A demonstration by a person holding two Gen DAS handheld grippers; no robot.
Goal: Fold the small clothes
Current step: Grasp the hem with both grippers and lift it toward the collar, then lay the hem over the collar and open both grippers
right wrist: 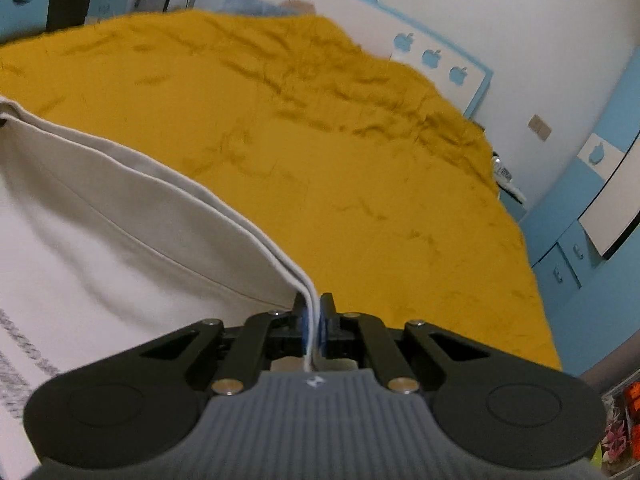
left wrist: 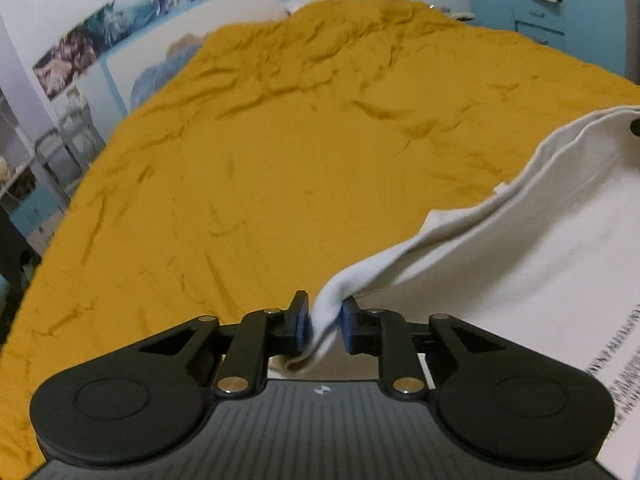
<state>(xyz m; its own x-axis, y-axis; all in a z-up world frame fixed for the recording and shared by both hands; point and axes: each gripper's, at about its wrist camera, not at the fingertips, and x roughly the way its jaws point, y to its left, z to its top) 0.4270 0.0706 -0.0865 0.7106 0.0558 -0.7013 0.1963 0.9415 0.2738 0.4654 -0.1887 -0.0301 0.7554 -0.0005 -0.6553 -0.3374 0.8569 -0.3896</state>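
Mustard-yellow bedspread [left wrist: 260, 160] covers the bed, creased, most heavily toward the far end by the white-and-blue wall. Taking the bedspread as landmark: left gripper [left wrist: 325, 320] is above its near edge, blue pads pinching a bunched corner of the white garment [left wrist: 520, 248]. The cloth runs from that pinch rightward, lifted off the bedspread, its doubled hem stretched in a sagging line. Grey printed lettering [left wrist: 616, 368] shows on the garment's lower face. Right gripper [right wrist: 314, 320], also over the bedspread's near edge, has its fingers pressed together on the garment's other corner, two layers of hem visible between the pads [right wrist: 306, 326].
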